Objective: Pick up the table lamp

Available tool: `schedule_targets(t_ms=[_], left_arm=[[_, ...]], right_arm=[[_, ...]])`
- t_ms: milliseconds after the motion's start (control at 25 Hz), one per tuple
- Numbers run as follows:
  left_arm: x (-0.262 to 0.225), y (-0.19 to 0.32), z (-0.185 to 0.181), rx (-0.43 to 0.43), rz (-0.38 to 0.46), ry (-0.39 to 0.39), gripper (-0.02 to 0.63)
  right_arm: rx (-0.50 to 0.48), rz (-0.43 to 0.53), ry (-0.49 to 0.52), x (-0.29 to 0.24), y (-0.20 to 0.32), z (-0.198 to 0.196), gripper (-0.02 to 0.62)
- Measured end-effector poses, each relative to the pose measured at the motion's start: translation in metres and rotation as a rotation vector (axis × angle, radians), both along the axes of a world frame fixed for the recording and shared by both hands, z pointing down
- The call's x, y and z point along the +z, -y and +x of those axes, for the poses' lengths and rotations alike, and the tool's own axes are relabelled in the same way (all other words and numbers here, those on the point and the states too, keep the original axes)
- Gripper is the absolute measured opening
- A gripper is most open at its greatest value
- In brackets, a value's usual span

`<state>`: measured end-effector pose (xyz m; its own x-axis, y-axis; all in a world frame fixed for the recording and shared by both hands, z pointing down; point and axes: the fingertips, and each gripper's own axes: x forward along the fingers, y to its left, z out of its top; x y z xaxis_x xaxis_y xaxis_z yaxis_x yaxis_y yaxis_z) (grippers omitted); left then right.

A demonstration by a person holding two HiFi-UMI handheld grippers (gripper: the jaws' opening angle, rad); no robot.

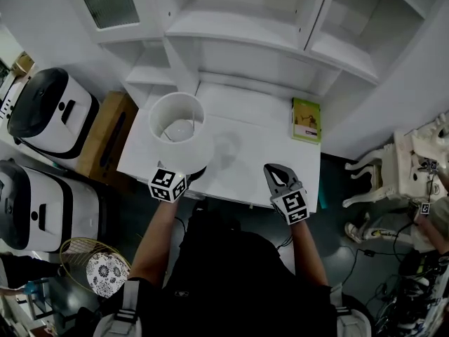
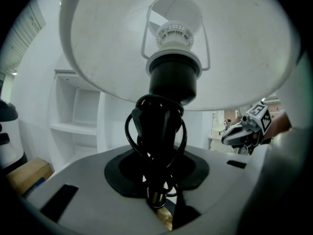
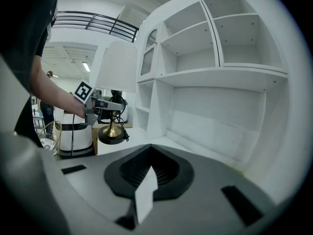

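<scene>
The table lamp (image 1: pixel 179 121) has a white shade, a black socket (image 2: pixel 173 77) and a brass stem on a dark round base (image 3: pixel 111 136). It stands upright over the front left corner of the white table (image 1: pixel 245 139). Its base seems slightly off the tabletop. A black cord (image 2: pixel 156 131) is wound round the stem. My left gripper (image 1: pixel 184 168) is shut on that stem under the shade, and it also shows from the side (image 3: pixel 110 104). My right gripper (image 1: pixel 277 174) hovers at the table's front right with its jaws together and nothing in them.
A green book (image 1: pixel 306 120) lies at the table's back right. White shelving (image 1: pixel 266 34) rises behind the table. Two white-and-black appliances (image 1: pixel 52 111) and a wooden box (image 1: pixel 105 135) stand left of it. A wire basket (image 1: pixel 91 265) sits lower left, and a white ornate chair (image 1: pixel 400 167) stands at right.
</scene>
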<state>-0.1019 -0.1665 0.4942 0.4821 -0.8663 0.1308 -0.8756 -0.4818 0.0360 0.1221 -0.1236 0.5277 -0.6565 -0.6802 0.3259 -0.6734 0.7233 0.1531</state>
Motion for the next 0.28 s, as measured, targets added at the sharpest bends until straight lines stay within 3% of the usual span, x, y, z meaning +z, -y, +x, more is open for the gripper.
schedule_targets(t_ms=[280], left_arm=[[0.0028, -0.0063, 0.0024, -0.017, -0.01, -0.011, 0.109]], right_arm=[[0.008, 0.009, -0.006, 0.0001, -0.0036, 0.0081, 0.006]])
